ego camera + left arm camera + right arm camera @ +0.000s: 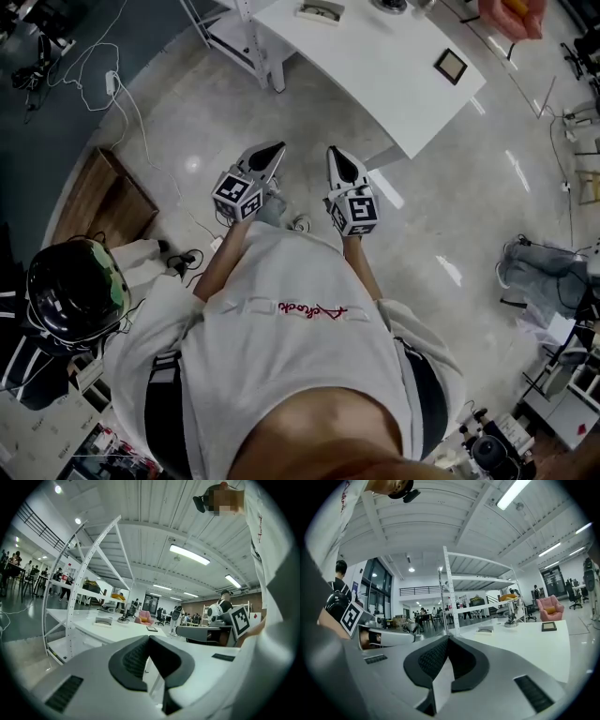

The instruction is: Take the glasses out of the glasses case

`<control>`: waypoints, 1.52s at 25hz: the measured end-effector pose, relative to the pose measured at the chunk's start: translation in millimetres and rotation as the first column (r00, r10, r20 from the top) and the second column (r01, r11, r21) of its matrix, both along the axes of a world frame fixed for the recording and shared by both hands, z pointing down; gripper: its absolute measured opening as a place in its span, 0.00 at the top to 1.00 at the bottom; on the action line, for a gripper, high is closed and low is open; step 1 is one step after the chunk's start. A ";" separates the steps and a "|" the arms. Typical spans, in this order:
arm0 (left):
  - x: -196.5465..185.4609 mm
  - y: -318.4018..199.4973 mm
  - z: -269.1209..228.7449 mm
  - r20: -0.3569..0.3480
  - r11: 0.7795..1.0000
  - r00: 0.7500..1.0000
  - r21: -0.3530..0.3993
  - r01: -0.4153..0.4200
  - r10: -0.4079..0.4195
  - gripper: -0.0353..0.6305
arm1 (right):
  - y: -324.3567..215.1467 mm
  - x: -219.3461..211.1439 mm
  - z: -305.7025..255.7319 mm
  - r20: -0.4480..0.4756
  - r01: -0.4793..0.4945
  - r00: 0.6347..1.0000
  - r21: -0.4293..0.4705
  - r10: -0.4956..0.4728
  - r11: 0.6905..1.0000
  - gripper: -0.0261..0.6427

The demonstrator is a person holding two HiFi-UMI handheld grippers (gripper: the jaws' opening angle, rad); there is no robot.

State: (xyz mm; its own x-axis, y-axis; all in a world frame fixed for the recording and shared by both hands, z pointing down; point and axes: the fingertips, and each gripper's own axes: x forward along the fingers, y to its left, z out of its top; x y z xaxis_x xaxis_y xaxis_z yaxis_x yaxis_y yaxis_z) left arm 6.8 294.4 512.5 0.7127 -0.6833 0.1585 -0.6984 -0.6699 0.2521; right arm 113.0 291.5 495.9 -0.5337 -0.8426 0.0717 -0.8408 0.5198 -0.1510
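Case: one small grey oblong thing (321,11), apparently the glasses case, lies on the white desk (375,89), near its far side. It is too small to tell whether the lid is up, and the glasses cannot be made out.
Long axis: in the head view it runs left to right across the picture. Which end is the front cannot be told.
Count: one case, one desk, one dark square frame (451,66), two tools.
Left tool (277,148): clenched, the jaw tips meet and hold nothing. It is held before the person's chest, above the floor (450,206), well apart from the case.
Right tool (334,151): clenched and empty too, just beside the left one, pointing toward the desk.
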 end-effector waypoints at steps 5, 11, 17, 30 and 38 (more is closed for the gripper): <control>-4.2 -22.7 7.6 -0.008 1.000 1.000 -0.007 -0.006 0.006 0.96 | -20.2 -8.3 11.2 -0.020 0.007 1.000 -0.022 -0.008 1.000 0.97; 1.4 -79.2 11.7 -0.045 0.999 0.998 -0.007 -0.048 0.047 0.96 | -72.3 -10.5 11.0 -0.068 -0.008 0.998 -0.018 0.007 1.000 0.97; -5.9 -144.5 2.8 -0.059 0.997 0.995 0.011 -0.081 0.082 0.96 | -131.6 -15.8 3.0 -0.086 -0.050 0.995 -0.014 0.049 0.999 0.97; -50.5 -245.2 -2.1 -0.083 0.992 0.988 0.017 -0.127 0.128 0.96 | -229.7 -60.4 -1.5 -0.106 -0.098 0.990 -0.017 0.096 0.995 0.97; -64.5 -272.8 12.3 -0.087 0.984 0.981 -0.019 -0.177 0.175 0.96 | -255.7 -78.0 11.8 -0.120 -0.129 0.985 -0.051 0.122 0.990 0.97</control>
State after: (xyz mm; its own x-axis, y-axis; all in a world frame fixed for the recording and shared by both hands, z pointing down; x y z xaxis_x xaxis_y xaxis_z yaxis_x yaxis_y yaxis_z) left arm -57.8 21.6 524.8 0.8330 -0.5425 0.1086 -0.5455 -0.7726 0.3249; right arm 35.0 35.7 507.6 -0.4088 -0.8950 0.1783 -0.9126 0.4019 -0.0749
